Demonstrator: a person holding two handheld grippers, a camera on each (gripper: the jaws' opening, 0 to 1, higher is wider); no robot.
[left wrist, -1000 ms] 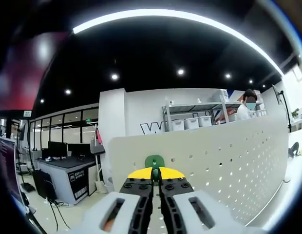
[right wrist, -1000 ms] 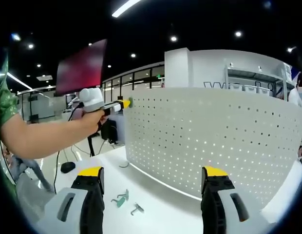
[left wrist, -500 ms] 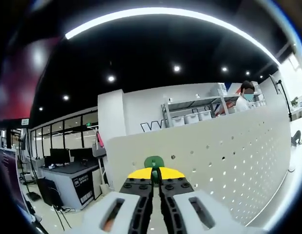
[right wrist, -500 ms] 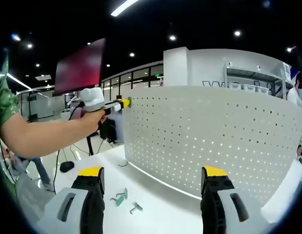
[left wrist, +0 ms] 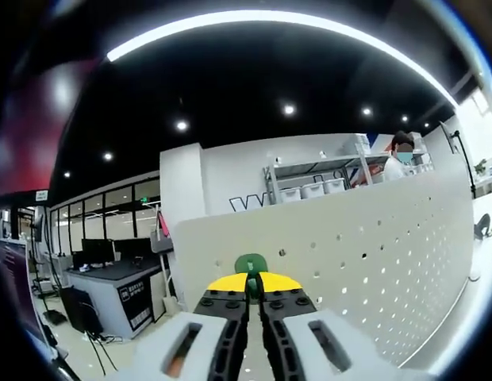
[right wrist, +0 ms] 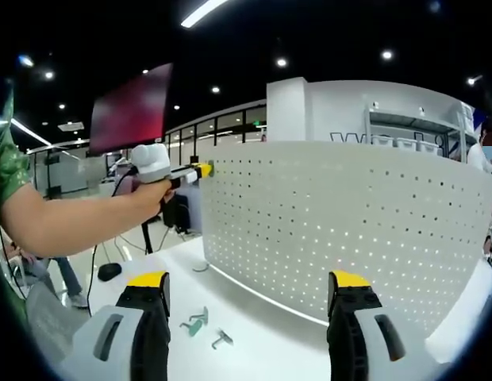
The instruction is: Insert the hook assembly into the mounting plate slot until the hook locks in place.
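My left gripper [left wrist: 254, 286] is shut on a small green hook [left wrist: 251, 264], whose rounded head sticks out past the yellow jaw tips. It is held near the top left corner of the white pegboard mounting plate [left wrist: 373, 254]. In the right gripper view, a person's hand holds that left gripper [right wrist: 200, 169] against the upper left edge of the pegboard [right wrist: 341, 222]. My right gripper [right wrist: 247, 286] hangs open in front of the board, above the white table, with nothing between its jaws.
Two spare hooks lie on the white table [right wrist: 254, 333] below the board: a teal one [right wrist: 195, 322] and a grey one [right wrist: 222, 340]. A person's bare forearm [right wrist: 63, 222] crosses the left side. Office desks and shelving stand behind the board.
The left gripper view has tilted up slightly over the last second. The green hook stays in the shut jaws at the board's corner. The right gripper has barely moved.
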